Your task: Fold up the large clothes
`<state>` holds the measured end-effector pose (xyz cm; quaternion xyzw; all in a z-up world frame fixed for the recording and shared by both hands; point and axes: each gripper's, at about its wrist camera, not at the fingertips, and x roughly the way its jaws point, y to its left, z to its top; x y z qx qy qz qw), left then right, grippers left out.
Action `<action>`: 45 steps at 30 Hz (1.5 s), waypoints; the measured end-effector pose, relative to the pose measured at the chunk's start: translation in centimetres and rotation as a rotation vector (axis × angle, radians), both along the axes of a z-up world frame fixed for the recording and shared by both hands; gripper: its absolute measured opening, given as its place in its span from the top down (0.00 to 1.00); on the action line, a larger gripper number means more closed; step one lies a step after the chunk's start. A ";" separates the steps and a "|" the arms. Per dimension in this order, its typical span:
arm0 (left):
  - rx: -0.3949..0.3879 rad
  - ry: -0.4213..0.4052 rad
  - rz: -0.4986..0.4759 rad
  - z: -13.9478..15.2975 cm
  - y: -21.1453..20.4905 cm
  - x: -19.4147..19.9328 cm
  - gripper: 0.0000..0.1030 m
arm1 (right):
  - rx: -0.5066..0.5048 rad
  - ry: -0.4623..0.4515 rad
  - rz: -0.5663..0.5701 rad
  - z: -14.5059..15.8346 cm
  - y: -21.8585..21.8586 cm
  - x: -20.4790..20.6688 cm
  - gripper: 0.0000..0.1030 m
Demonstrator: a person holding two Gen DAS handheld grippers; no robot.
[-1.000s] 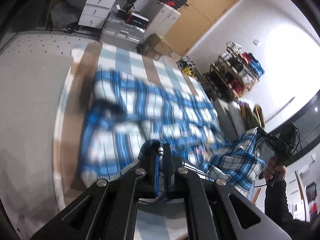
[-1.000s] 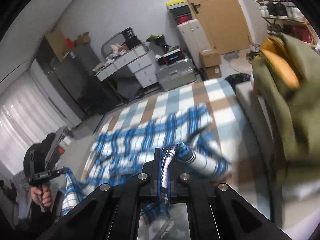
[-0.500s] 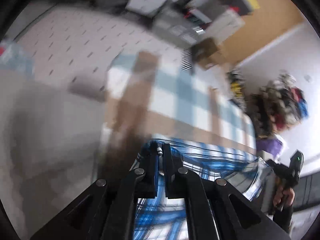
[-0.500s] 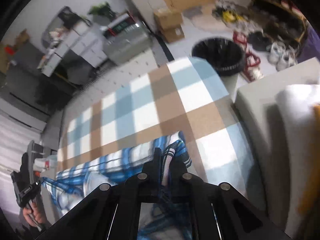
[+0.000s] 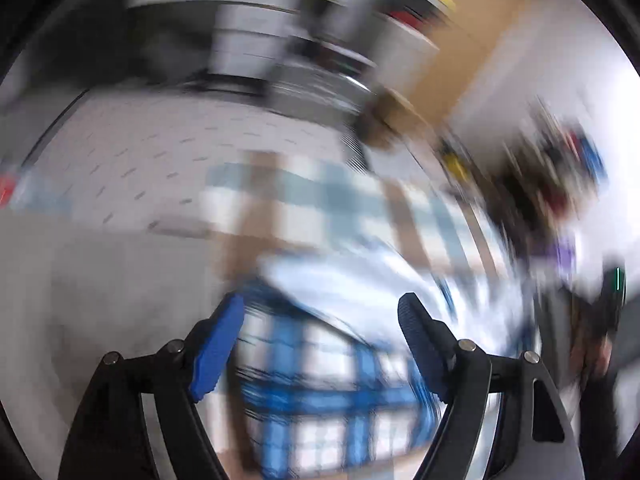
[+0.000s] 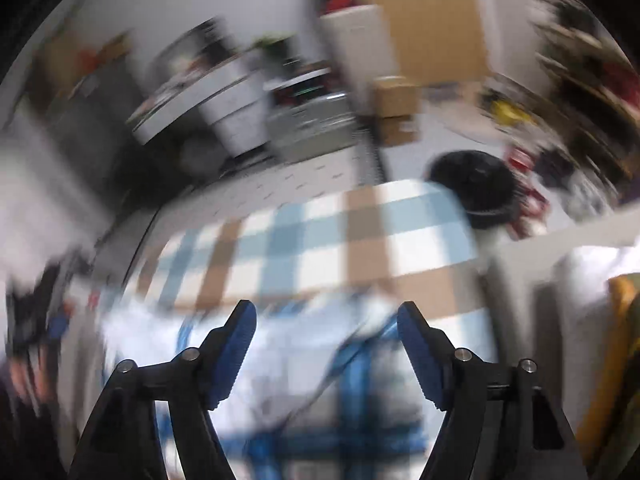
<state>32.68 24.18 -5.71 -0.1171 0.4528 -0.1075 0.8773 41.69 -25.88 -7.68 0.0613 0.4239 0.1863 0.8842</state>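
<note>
Both views are heavily motion-blurred. A blue and white plaid shirt [image 5: 340, 360] lies on the checked cloth [image 5: 280, 200] below my left gripper [image 5: 320, 312], whose jaws are opening wide; the blue pads [image 5: 218, 344] touch nothing. In the right wrist view the same plaid shirt [image 6: 320, 380] lies under my right gripper [image 6: 326, 320], its jaws also opening, with its pads [image 6: 418, 348] clear of the fabric. The shirt rests free on the brown, blue and white checked cloth [image 6: 320, 240].
A black round bin [image 6: 476, 184] stands past the far right corner of the cloth. Cardboard boxes [image 6: 396, 112], white drawers [image 6: 224, 108] and a wooden door [image 6: 432, 20] line the far wall. Grey cushions with a yellow and olive garment [image 6: 616, 340] lie on the right.
Both grippers were shut on the plaid shirt's edges and carried them forward over the cloth; now both have let go and stand wide, with the shirt dropped beneath them.
</note>
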 end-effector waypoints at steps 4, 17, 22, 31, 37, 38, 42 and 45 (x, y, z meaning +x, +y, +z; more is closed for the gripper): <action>0.184 0.055 -0.371 -2.5 -11.3 -1.2 0.26 | -0.299 0.002 0.301 -3.7 7.0 -4.2 0.28; 0.317 0.213 -0.615 -7.4 -21.1 2.4 0.26 | -0.568 -0.095 0.403 -7.6 11.9 -6.6 0.28; 0.392 0.190 -0.663 -8.2 -23.2 2.3 0.26 | -0.653 -0.121 0.437 -8.9 14.0 -4.7 0.39; 0.601 0.102 -0.619 -9.6 -24.0 3.7 0.26 | -0.495 -0.121 0.338 -6.7 12.8 -1.6 1.00; 0.631 -0.026 -0.557 -7.8 -23.2 4.3 0.98 | -0.281 -0.116 0.236 -3.2 9.5 -1.2 0.96; 0.617 -0.020 -0.553 -7.8 -23.2 4.7 0.98 | -0.256 -0.121 0.232 -2.8 8.8 -1.5 0.94; 0.576 0.015 -0.482 -7.5 -22.3 6.3 0.98 | -0.209 -0.096 0.286 -2.9 8.3 -2.6 0.50; 0.558 -0.002 -0.382 -6.8 -20.9 7.2 0.98 | -0.287 -0.072 0.337 -4.3 9.8 -3.0 0.50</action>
